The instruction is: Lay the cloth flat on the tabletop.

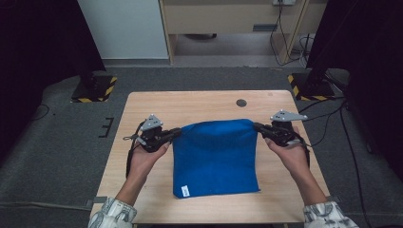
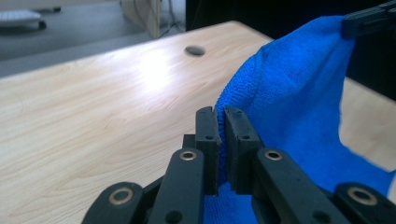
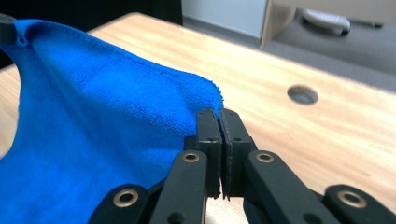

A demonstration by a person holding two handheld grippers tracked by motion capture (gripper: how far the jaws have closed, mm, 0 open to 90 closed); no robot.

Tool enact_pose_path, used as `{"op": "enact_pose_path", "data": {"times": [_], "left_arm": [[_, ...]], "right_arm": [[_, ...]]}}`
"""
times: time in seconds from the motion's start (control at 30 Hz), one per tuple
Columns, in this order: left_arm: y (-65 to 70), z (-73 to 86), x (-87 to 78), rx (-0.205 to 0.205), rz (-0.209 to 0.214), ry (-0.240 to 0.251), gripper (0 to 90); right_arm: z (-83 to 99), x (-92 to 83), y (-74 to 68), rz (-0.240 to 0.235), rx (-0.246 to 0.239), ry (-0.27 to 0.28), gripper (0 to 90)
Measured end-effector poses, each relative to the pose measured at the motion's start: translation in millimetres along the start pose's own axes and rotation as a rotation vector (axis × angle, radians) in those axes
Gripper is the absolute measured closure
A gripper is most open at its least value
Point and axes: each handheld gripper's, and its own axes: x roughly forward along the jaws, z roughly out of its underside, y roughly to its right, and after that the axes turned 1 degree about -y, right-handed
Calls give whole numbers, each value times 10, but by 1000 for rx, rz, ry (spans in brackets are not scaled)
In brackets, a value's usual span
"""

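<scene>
A blue cloth [image 1: 216, 156] hangs stretched between my two grippers over the wooden table [image 1: 142, 109], its lower edge with a small white tag lying toward the near side. My left gripper [image 1: 177, 133] is shut on the cloth's upper left corner. In the left gripper view the jaws [image 2: 221, 116] pinch the blue cloth [image 2: 299, 107], which rises toward the other gripper at top right. My right gripper [image 1: 257, 127] is shut on the upper right corner. The right gripper view has its jaws [image 3: 219, 119] clamped on the edge of the cloth [image 3: 93, 130].
A round hole [image 1: 241, 102] sits in the tabletop near the far right edge. Black stands with yellow-black striped bases [image 1: 95, 88] flank the table on the floor, and cables [image 1: 332, 118] run at the right. Bare wood surrounds the cloth.
</scene>
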Motion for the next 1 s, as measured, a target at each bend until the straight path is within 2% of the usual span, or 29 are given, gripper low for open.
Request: {"op": "enact_pose_path", "data": {"times": [0.17,0.4,0.67,0.77,1.0], "left_arm": [[-88,48,193,-18,-15,-16,838],[-154,92,337,-32,-35,-31,836],[-185,113,404,-43,-45,-43,836],[-183,115,413,-38,-48,-44,837],[-169,93,406,-35,-55,-42,837]], "right_arm": [[107,209,117,14,28,-28,883],[149,332,215,30,46,-34,882],[166,423,257,42,49,-42,881],[164,444,270,39,63,-39,882],[149,462,266,43,57,-44,882]]}}
